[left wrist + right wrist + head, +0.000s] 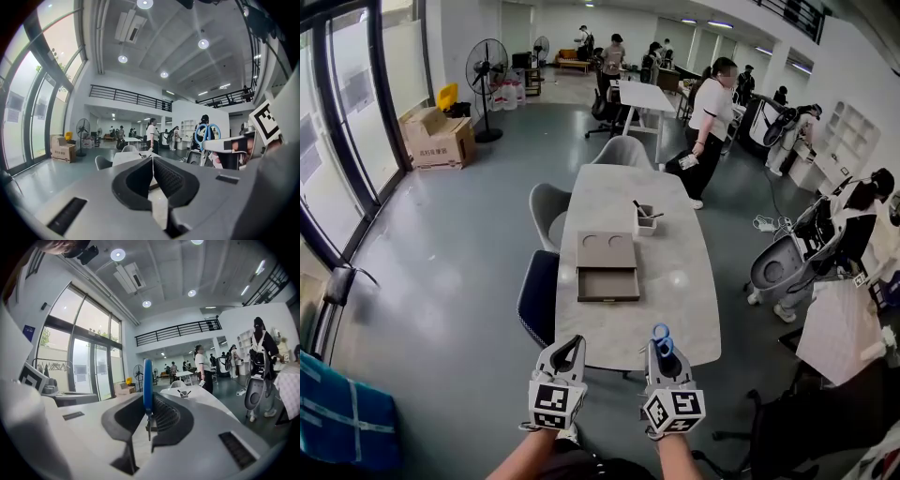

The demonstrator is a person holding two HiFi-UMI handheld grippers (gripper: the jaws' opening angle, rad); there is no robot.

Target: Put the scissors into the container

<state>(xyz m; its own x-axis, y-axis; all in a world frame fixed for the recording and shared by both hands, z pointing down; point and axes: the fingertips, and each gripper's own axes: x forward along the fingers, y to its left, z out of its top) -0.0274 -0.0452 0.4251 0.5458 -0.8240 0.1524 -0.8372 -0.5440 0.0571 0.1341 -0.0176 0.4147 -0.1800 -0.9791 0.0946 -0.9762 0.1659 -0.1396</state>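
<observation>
Right gripper (662,354) fingers are pinching the scissors (660,332) — blue handles leading, long axis pointing toward the container (645,223) sitting well ahead on the table (694,309); left gripper (571,344) fingers are pressing together, empty

Open-plan lab workspace: glass walls (356,141), long tables (680,300), mezzanine (126,96), standing fan (487,67).
</observation>
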